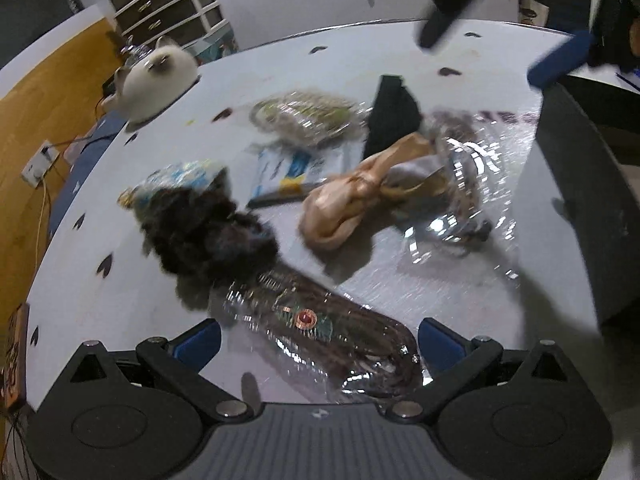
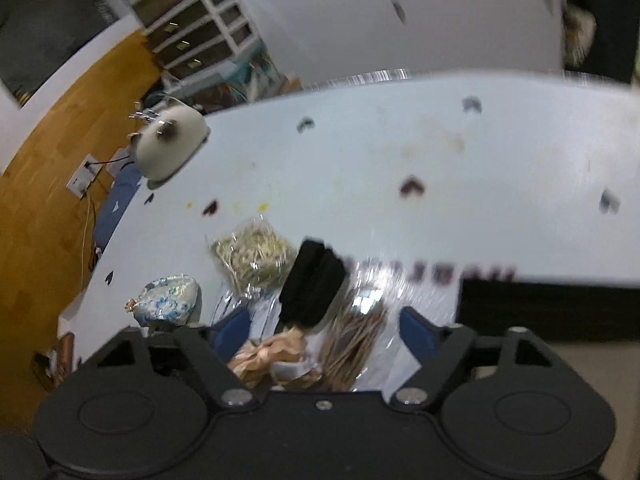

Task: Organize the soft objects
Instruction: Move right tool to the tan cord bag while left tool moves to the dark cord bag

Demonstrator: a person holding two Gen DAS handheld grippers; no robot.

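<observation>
Hovering over the table near its front edge: left gripper gaping wide above a bagged brown bundle, right gripper parted, gripping nothing, above the peach cloth; leaving the far tabletop bare beyond the cat figure.

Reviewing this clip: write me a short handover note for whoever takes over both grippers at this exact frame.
Left gripper: open, nothing held, poised over the bagged brown hairpiece at the near table edge.
Right gripper: open, nothing gripped, above the peach satin scrunchie and the bagged tan strands.
Also loose on the white table: dark fluffy scrunchie, blue-print pouch, bagged pale-green strands, black cloth, flat blue-and-white packet. A cat figure sits at the far left corner.
Done: nothing visibly sorted.
Left: gather and group all the soft items.
</observation>
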